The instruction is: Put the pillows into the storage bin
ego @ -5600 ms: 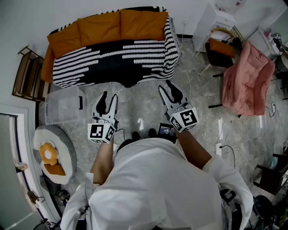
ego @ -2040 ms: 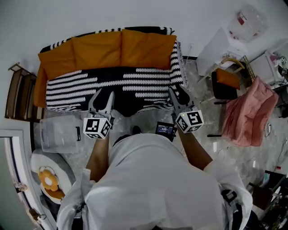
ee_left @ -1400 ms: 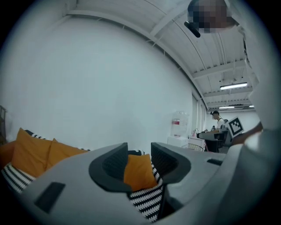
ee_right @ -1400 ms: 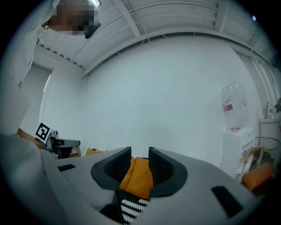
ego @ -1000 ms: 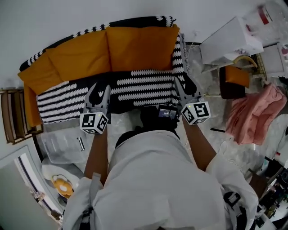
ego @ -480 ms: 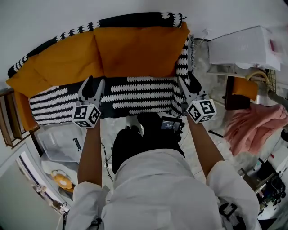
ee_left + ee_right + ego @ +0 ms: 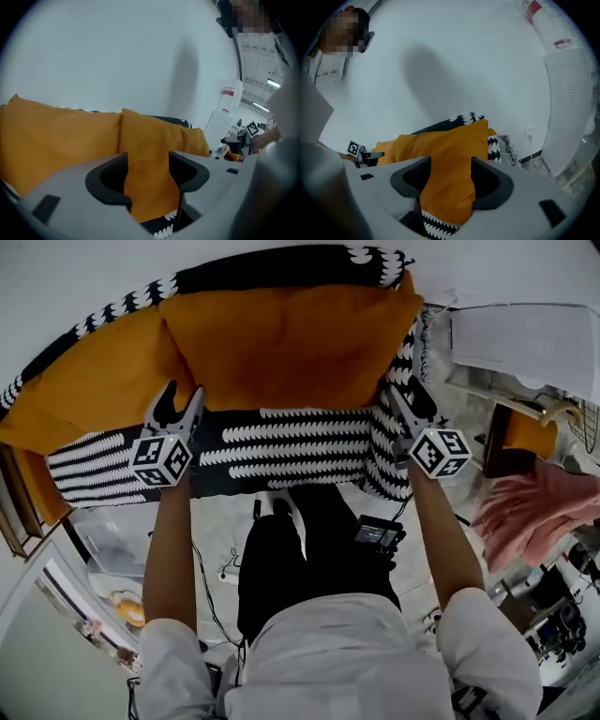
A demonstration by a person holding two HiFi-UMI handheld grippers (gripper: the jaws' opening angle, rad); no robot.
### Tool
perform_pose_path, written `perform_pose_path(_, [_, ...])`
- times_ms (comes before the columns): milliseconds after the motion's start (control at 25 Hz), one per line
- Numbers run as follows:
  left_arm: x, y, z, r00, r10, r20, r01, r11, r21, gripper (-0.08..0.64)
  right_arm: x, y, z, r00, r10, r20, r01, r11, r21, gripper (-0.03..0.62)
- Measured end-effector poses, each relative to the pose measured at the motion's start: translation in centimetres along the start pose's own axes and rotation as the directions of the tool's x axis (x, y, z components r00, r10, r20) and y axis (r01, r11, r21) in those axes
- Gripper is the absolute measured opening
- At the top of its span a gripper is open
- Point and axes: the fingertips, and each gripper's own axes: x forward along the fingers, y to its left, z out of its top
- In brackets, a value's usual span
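Observation:
Two orange pillows lean on the back of a sofa [image 7: 281, 442] covered in black-and-white cloth. My left gripper [image 7: 174, 397] reaches the lower left corner of the larger pillow [image 7: 291, 338]. My right gripper [image 7: 400, 395] is at its lower right corner. Both pairs of jaws have just been opening and stand open, pressing on nothing. In the left gripper view the pillow's edge [image 7: 150, 136] shows beyond the left gripper [image 7: 147, 161]. The right gripper [image 7: 450, 166] frames the pillow's other side [image 7: 450, 150]. The second pillow [image 7: 80, 381] lies to the left. The clear storage bin [image 7: 112, 532] sits on the floor, lower left.
A white cabinet [image 7: 525, 334] stands right of the sofa, with a pink cloth [image 7: 534, 512] on a chair below it. A dark wooden rack [image 7: 14, 517] is at the far left. A small device [image 7: 379, 533] hangs at the person's waist.
Both grippers have moved forward and down from above the sofa seat to the larger pillow's lower corners. Their jaws stand wider. The sofa now fills more of the head view.

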Motion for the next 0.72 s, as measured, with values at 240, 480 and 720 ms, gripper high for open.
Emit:
perform_pose_path(240, [4.2,3.6,-3.0,0.997,0.007,-0.08,-0.01,1.0,-0.029,0.275,4.0,-3.7,-1.7,0.996,-0.027,-0.08,0.027,1.0,-0.008,0.289])
perform_pose_path(480, [7.0,4.7,-4.0,0.99,0.008,-0.139,-0.011,1.0,-0.015,0.281,7.4,-4.2,-2.5,0.987,-0.027,-0.161,0.02,0.999,-0.047,0.299])
perform_pose_path(720, [8.6,5.0,-4.4,0.99,-0.003,-0.139,-0.003,0.999,-0.042,0.302,9.1,-5.6,-3.4,0.969,-0.099,-0.226,0.078,0.992,-0.1,0.299])
